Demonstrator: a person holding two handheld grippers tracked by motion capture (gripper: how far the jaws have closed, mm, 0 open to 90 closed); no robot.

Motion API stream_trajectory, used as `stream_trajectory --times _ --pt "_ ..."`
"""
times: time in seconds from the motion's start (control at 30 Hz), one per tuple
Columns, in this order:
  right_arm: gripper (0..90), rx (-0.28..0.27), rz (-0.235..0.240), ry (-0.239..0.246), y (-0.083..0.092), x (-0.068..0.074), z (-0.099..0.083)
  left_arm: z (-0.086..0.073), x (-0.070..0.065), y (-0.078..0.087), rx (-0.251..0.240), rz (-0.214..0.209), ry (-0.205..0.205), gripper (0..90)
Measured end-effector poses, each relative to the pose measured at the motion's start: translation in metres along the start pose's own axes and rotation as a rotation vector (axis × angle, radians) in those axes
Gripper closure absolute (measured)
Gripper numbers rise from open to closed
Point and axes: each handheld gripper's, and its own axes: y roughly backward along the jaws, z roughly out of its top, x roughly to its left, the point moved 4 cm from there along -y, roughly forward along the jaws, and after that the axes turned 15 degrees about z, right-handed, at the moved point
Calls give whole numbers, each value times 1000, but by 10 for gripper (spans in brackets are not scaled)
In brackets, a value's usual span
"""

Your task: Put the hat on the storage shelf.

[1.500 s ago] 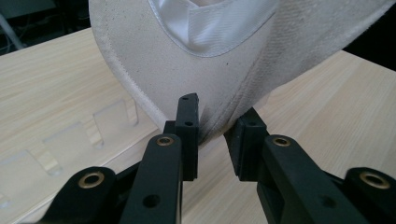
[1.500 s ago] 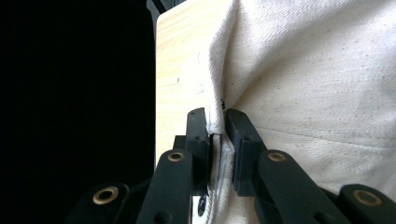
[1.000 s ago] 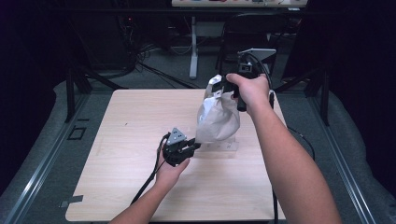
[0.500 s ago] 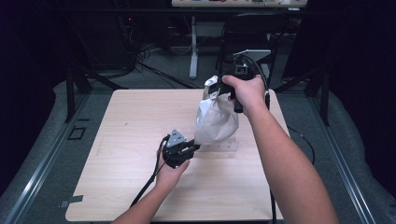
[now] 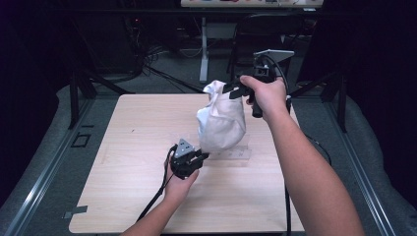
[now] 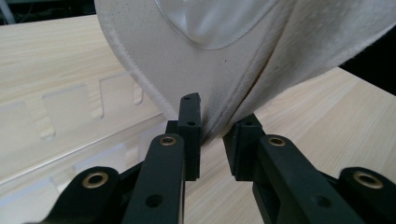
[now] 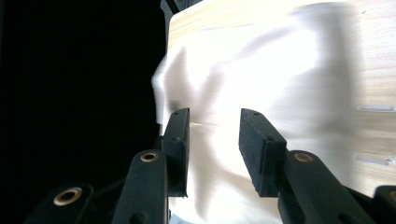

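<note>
Hanging cloth [image 5: 222, 123] between both tongs

Left gripper [image 5: 204, 156] low over the table [image 5: 123, 196], hand [image 5: 179, 179] under it, jaws pinched on the bottom edge of the white cloth [image 5: 221, 123]. Right gripper [image 5: 231, 91] raised above the table's far side, forearm stretched out, jaws just been opening, parted with the cloth's top between them, pads not pressing.
</note>
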Motion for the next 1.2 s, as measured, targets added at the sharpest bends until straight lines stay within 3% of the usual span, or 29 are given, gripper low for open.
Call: stream_trajectory --times 0.2,0.23,0.27,0.33,0.37,0.4,0.43,0.47,0.5,0.57,0.63,0.7,0.73,0.77,0.97,1.0,1.13,1.2 --pt "641 -22 -15 -1 9 -3 2 -10 7 -2 35 26 13 835" --pt "641 -18 -15 4 10 -4 2 -11 8 -1 44 51 9 836" --pt "641 -18 -17 1 10 -4 2 -12 8 -2 34 21 -7 836" --pt "638 -27 -23 2 11 -5 2 -14 6 -3 44 25 -6 836" --pt "638 -22 -26 1 11 -6 2 -16 3 -2 65 27 29 835" --pt "637 -17 -29 4 12 -6 2 -17 7 -4 46 25 -24 834" --pt "637 -19 -33 4 11 -6 2 -17 8 -4 46 28 -29 830" --pt "636 -16 -34 5 11 -6 2 -19 4 -2 71 29 28 828" --pt "636 -15 -38 5 11 -6 1 -20 3 -2 73 31 32 827" --pt "634 -10 -47 17 11 -7 0 -20 7 -4 54 33 -34 827" --pt "633 -11 -56 20 11 -7 0 -22 6 -4 58 38 -33 827" --pt "630 -7 -60 25 12 -7 -1 -24 3 -3 78 36 17 825" --pt "628 -8 -65 25 12 -7 -1 -24 4 -3 78 36 4 822" --pt "623 -6 -66 27 12 -8 -1 -24 6 -3 70 44 -44 817" --pt "599 -6 -105 31 15 -16 -3 -33 3 0 131 36 -25 748" --pt "596 -4 -110 34 16 -17 -4 -34 4 0 120 43 -49 733" --pt "571 4 -141 55 17 -22 -8 -36 4 2 141 56 -64 642" --pt "561 12 -158 63 18 -24 -10 -39 -1 3 161 39 -33 601"
